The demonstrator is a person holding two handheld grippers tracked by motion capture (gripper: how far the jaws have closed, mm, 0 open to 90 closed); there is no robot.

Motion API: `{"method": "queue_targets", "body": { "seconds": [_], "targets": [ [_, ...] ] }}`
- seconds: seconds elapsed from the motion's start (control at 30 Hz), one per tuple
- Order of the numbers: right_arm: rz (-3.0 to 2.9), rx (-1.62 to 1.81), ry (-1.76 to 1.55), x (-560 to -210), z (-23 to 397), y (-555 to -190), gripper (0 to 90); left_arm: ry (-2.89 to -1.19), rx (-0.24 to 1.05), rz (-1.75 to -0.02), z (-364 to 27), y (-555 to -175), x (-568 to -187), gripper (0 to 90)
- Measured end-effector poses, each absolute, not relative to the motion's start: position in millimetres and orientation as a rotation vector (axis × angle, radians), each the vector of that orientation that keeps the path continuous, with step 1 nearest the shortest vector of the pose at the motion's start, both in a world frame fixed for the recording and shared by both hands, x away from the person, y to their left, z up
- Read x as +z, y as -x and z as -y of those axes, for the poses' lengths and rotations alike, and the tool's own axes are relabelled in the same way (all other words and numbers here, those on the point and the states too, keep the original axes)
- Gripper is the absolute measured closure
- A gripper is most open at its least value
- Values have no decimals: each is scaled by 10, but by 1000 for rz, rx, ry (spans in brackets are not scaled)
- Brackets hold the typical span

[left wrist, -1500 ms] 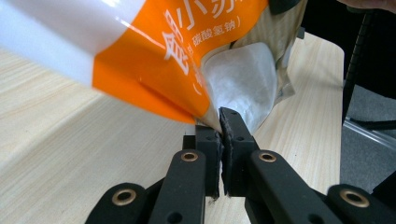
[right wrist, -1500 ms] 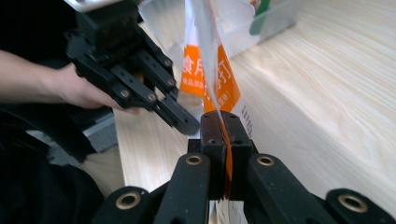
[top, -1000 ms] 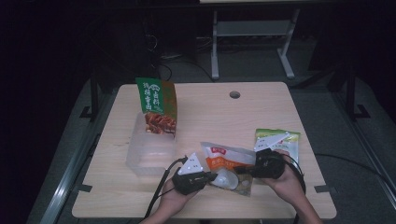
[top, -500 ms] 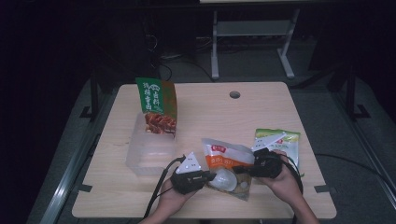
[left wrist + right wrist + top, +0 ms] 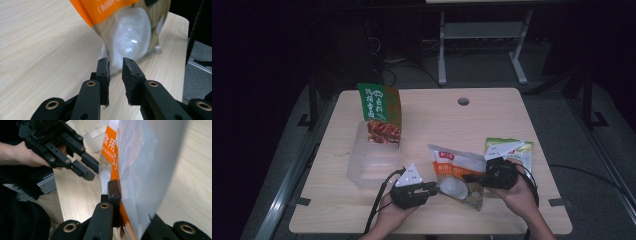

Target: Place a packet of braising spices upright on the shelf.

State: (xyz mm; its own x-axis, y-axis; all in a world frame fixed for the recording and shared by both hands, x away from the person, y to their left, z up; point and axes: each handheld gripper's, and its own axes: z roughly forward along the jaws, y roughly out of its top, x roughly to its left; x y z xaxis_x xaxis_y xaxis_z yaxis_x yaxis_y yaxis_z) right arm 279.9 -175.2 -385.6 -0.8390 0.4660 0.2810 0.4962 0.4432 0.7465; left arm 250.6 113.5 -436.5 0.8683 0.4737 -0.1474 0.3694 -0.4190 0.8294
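The left gripper [image 5: 115, 65] has its two black jaws a small way apart; they have just been opening. Nothing is pressed between them. Their tips stand just beside the lower corner of the orange-and-clear plastic food pouch [image 5: 130, 37], where a white round lump shows through the clear film.

The right gripper [image 5: 130, 195] is closed on this same pouch: the film runs between its two jaws, and the one jaw in sight lies flat against the orange side. In the high view the pouch [image 5: 457, 167] is near the front edge of the light wooden table [image 5: 492, 115], between the left gripper [image 5: 432, 187] and the right gripper [image 5: 469, 177], and it partly rests on the table.

The orange band carries white Chinese characters, and "食用" can be read in the right gripper view. The tall green snack bag [image 5: 379, 112] stands in the clear plastic box [image 5: 372, 165] and has pale characters too small to read. A green-and-white flat packet [image 5: 519, 150] lies beside the right hand [image 5: 519, 192].
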Motion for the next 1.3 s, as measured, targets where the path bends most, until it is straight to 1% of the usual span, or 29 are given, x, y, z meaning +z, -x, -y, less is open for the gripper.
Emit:
{"method": "queue_targets", "body": {
  "seconds": [0.4,0.5,0.7,0.87,1.07,1.3],
  "targets": [
    [2684,-1393,879,-3621,1616,-2927,898,-2083,122,-584,-1215,-2373,-4321,670],
    [2697,-1401,856,-3551,1533,-2973,899,-2074,105,-596,-1241,-2327,-4327,653],
    [2727,-1399,802,-3387,1330,-3078,898,-2090,111,-575,-1298,-2265,-4322,616],
    [2706,-1450,770,-3247,1116,-3185,898,-2109,102,-544,-1287,-2210,-4338,597],
    [2716,-1457,701,-3097,727,-3322,898,-2114,88,-524,-1242,-2174,-4356,585],
    [2685,-1474,642,-3077,280,-3454,898,-2124,102,-512,-1255,-2202,-4369,578]
  ]
}}
